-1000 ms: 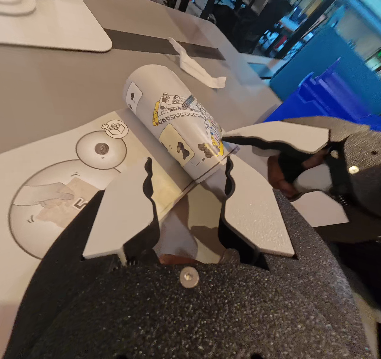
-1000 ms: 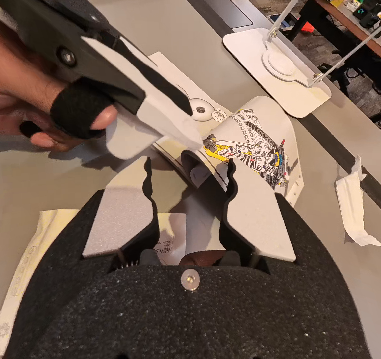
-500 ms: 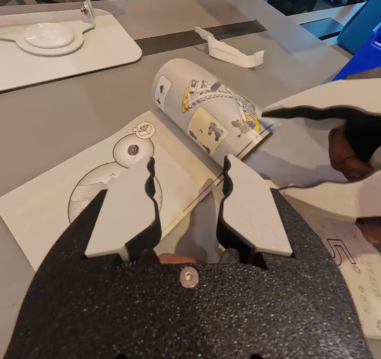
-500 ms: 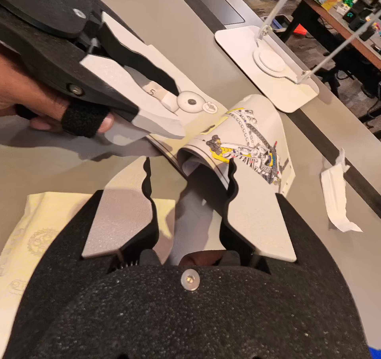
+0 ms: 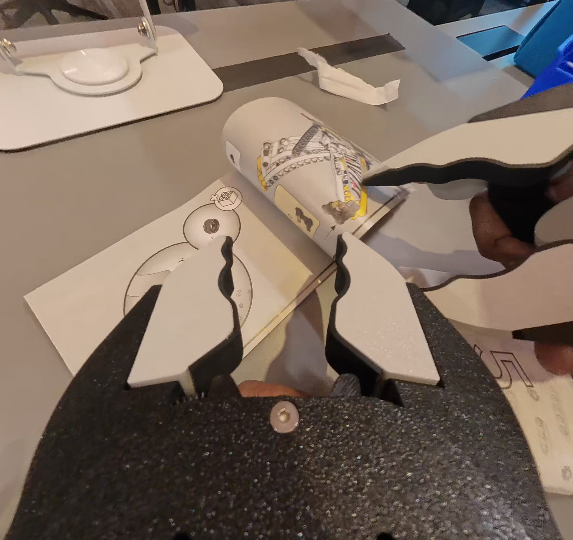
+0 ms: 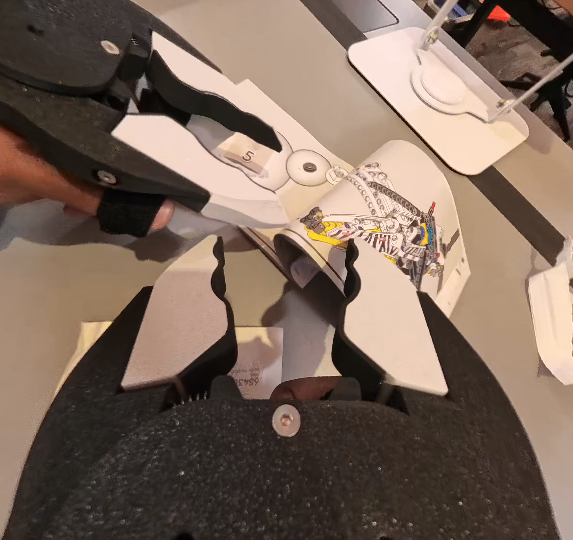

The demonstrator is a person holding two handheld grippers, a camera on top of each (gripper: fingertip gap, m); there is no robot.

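An instruction booklet lies open on the grey table. Its left page (image 5: 102, 289) lies flat, and it also shows in the right wrist view (image 6: 310, 140). Its right page (image 5: 294, 165) curls over in an arch (image 6: 387, 190). My left gripper (image 5: 283, 239) is open and empty, low over the flat page beside the fold; from the right wrist view (image 6: 280, 184) its tips end close to the arch's base. My right gripper (image 6: 284, 241) is open, and the arch's near end stands between its fingers without being pressed. One of its fingers (image 5: 434, 159) reaches the curled page's edge.
A white lamp base (image 5: 93, 97) stands at the back and also shows in the right wrist view (image 6: 434, 100). A crumpled white wrapper (image 5: 350, 81) lies past the booklet. A printed paper bag (image 6: 257, 360) lies under my right gripper. A blue bin (image 5: 552, 44) stands off the table's right. Between my right fingertips and the crumpled white wrapper (image 5: 350, 81) there is roughly 20 cm. It is also in sight in the right wrist view (image 6: 559, 315).
My left gripper has drawn back from the fold to over the flat page, and its jaws narrowed slightly. My right gripper's jaws widened a little at the arch's end. The page stays curled.
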